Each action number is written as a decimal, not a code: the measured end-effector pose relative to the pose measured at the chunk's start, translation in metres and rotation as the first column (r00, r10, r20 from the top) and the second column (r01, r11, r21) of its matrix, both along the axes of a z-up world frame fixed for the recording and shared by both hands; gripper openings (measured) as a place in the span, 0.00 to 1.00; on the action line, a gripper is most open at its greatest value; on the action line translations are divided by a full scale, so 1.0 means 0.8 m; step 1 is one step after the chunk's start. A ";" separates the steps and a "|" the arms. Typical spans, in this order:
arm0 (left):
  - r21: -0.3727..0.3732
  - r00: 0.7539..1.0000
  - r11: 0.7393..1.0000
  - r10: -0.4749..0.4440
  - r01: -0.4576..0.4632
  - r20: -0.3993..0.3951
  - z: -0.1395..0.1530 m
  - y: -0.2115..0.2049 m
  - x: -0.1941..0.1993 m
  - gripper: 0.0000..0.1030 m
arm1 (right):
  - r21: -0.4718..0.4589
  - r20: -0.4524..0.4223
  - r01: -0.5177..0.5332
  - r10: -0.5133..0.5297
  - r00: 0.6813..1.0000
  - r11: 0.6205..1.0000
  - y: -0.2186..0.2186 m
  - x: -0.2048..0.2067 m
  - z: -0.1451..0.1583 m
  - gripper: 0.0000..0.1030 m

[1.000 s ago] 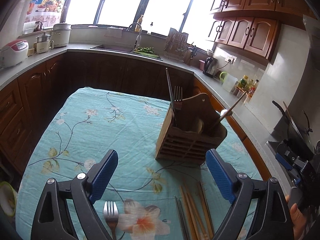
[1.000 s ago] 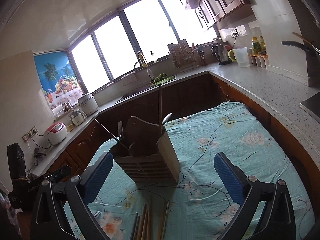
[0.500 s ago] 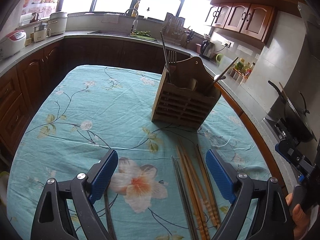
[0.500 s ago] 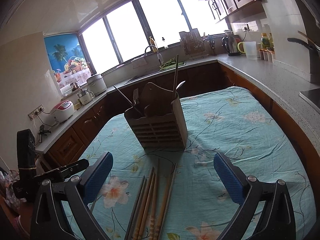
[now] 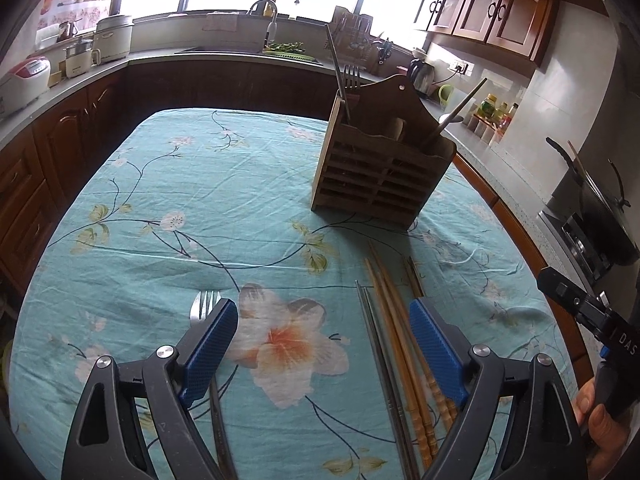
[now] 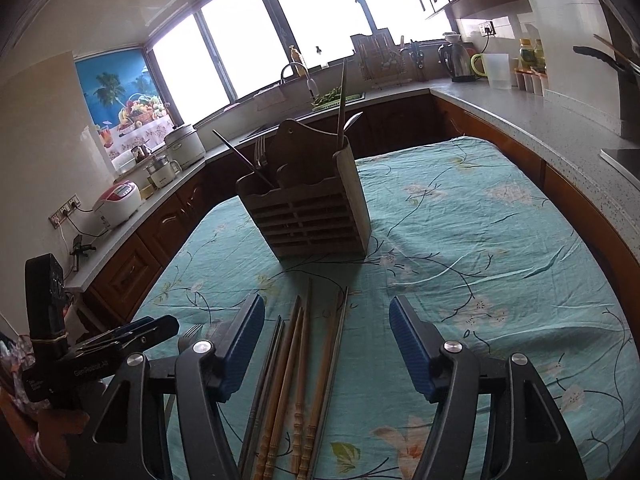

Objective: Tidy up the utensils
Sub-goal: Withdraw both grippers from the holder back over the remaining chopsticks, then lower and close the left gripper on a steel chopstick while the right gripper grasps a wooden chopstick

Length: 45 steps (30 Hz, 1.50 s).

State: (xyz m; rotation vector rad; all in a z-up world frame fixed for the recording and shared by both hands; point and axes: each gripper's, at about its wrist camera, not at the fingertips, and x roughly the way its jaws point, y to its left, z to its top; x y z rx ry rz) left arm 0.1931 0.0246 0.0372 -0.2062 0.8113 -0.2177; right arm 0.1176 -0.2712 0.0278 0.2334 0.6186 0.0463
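Observation:
A wooden utensil holder stands upright on the table with a fork, a spoon and chopsticks in it. In front of it several wooden and metal chopsticks lie side by side on the cloth. A loose fork lies to their left. My left gripper hovers low over the cloth, its jaws closing slightly with nothing between them; its left pad is over the fork. My right gripper hangs above the chopsticks, its jaws closing, and the pads touch nothing.
The table carries a teal flowered cloth. Dark wooden cabinets and a grey counter ring it, with rice cookers, a kettle and a pot on a stove. A person's fingers hold the right tool.
Both grippers sank toward the table and tipped downward, bringing the chopsticks and loose fork up between the fingers. The right gripper's jaws narrowed clearly; the left's only slightly.

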 end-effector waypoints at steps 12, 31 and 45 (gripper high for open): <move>0.024 0.995 0.999 -0.033 0.035 -0.096 -0.045 -0.033 0.051 0.62 | -0.011 -0.129 -0.031 0.029 0.991 0.999 0.006 0.049 -0.045 0.39; 0.079 0.979 0.991 -0.092 0.107 -0.182 -0.094 -0.078 0.113 0.32 | -0.051 -0.263 -0.077 0.061 0.963 0.996 0.008 0.121 -0.094 0.20; 0.130 0.970 0.973 -0.168 0.192 -0.177 -0.097 -0.103 0.118 0.18 | -0.104 -0.304 -0.100 0.064 0.951 0.990 0.002 0.117 -0.106 0.05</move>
